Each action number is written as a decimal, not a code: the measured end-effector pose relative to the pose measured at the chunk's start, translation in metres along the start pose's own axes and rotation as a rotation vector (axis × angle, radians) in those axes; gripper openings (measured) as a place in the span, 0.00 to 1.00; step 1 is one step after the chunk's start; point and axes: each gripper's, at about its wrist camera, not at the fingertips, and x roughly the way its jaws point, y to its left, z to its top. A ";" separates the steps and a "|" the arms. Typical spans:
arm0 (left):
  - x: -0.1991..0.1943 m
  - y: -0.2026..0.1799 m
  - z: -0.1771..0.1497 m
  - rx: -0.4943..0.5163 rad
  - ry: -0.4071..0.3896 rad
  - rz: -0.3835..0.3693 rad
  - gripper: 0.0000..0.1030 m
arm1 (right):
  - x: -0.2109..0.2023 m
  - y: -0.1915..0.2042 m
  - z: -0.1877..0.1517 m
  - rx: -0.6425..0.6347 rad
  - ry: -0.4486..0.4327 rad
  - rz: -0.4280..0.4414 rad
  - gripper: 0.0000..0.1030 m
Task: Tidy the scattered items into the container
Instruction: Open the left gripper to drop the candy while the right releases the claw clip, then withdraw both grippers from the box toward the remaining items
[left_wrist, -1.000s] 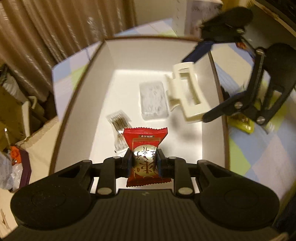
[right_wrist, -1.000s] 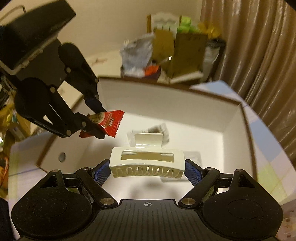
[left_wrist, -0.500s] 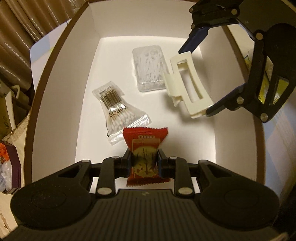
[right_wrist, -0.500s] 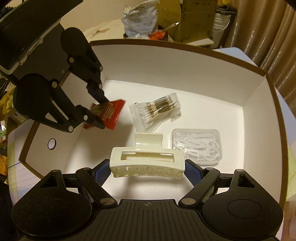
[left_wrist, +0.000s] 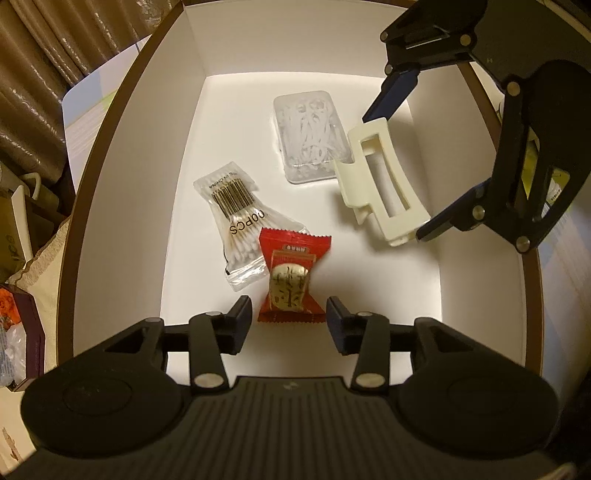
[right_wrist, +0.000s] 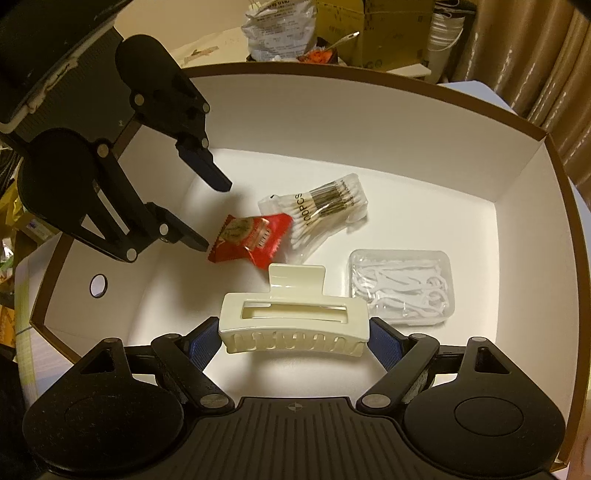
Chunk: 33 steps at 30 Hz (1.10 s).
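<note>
While both tools hung inside the box (left_wrist: 122, 155), the L gripper (left_wrist: 289, 320) stood w/ its jaws spread wide and nothing between them; the red snack packet (left_wrist: 291, 277) lay flat on the box floor betw. the open fingertips, touching neither as far as I could tell, its top corner overlapping the bag of cotton swabs (left_wrist: 242, 225). That gap looked like a release: packet low in the box, so it only had to settle, not fall. The R gripper (right_wrist: 294, 326) was clamped on the cream hair clip (right_wrist: 293, 321), blue pads pressing its two ends, clip held lengthwise across the jaws, prob. b/c the long sides are slotted and toothed and offer a poor grip. From the L cam the clip (left_wrist: 380, 184) hung above the floor near the R wall, just beside the clear case of floss picks (left_wrist: 312, 134), over bare floor, so I judged it was meant to go down there w/o landing on anything. Swabs, floss case and packet were all in; the clip was inside the walls but not yet set down. Clutter sat beyond the box, too blurry to name.
</note>
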 end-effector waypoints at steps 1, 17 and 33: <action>0.000 0.000 0.000 -0.001 0.000 0.000 0.39 | 0.001 0.001 0.001 -0.002 0.008 -0.002 0.84; -0.012 -0.009 -0.002 -0.023 -0.016 0.020 0.64 | -0.023 0.001 -0.002 0.014 -0.001 -0.095 1.00; -0.042 -0.031 0.003 -0.028 -0.056 0.103 0.87 | -0.067 0.010 -0.018 0.028 -0.062 -0.158 1.00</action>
